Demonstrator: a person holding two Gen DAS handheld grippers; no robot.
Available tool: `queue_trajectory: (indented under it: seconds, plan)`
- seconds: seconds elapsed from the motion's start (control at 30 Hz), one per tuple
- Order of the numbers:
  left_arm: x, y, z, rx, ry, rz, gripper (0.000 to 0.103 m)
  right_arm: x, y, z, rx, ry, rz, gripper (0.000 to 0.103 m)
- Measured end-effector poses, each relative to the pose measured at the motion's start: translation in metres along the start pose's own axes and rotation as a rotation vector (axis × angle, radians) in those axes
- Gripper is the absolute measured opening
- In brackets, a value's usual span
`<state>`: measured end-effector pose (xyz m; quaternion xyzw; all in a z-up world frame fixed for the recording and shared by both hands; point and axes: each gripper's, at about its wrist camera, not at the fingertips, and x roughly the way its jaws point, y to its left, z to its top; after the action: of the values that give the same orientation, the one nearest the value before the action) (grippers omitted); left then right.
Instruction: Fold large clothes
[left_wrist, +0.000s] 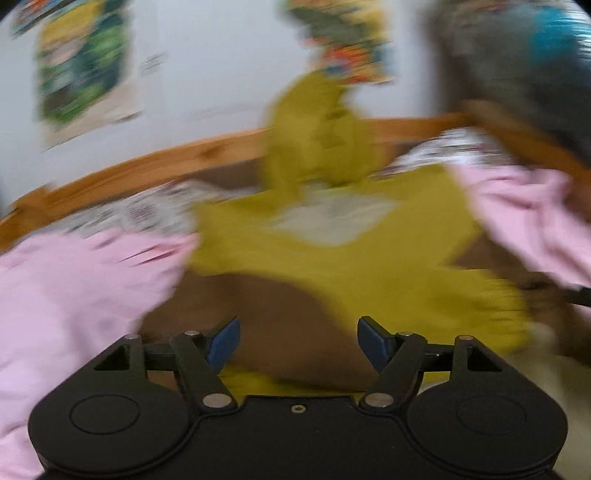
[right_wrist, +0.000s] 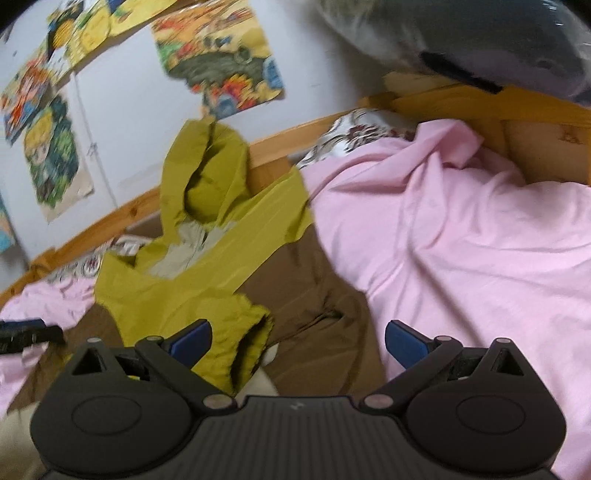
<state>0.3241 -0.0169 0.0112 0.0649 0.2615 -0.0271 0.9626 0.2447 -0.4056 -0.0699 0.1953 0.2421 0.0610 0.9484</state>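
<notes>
Right now both tools are released and hold nothing: left tool (left_wrist: 298, 341) and right tool (right_wrist: 297, 343) each show blue pads spread wide with only cloth visible in the gap.

Task item is the jacket (right_wrist: 207, 280), olive-yellow with brown lower panels. It lies spread on the bed over a pink sheet (right_wrist: 461, 258). Hood (right_wrist: 207, 173) is at the far end, propped against the wooden bed frame (right_wrist: 122, 210) and the wall, pale lining showing at the neck. Looks deliberately laid flat, hood away, so the fold lines run toward the person.

One sleeve (right_wrist: 243, 332) is drawn in across the body, cuff opening toward the near edge, just beside the right tool's left pad. The brown panel (right_wrist: 317, 314) sits between the two pads.

Left wrist view is heavily motion-blurred; it faces the jacket's middle, nothing gripped. Left tool also shows at the left edge of the right view, low over the sheet.

My read: between grasps, fold only started. Slick, puffy fabric will likely spring open, so pinch hem or cuff firmly.
</notes>
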Motion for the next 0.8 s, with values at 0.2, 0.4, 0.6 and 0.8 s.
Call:
queue_trajectory:
  seconds: [0.2,0.4,0.6,0.8]
  plan:
    - [0.056,0.085,0.003,-0.160,0.054,0.158,0.066,0.023,0.019,-0.007,-0.107,0.040,0.048,0.084]
    - [0.127,0.116,0.019,-0.175,0.118,0.149,0.058,0.081,0.036,0.013,-0.160,0.097,0.054,0.078]
    - [0.166,0.130,0.024,-0.259,0.133,0.047,0.035,0.121,0.043,0.018,-0.175,0.175,0.049,0.035]
    - [0.150,0.133,0.018,-0.308,0.034,0.023,0.005,0.100,0.040,0.018,-0.244,0.118,0.002,0.025]
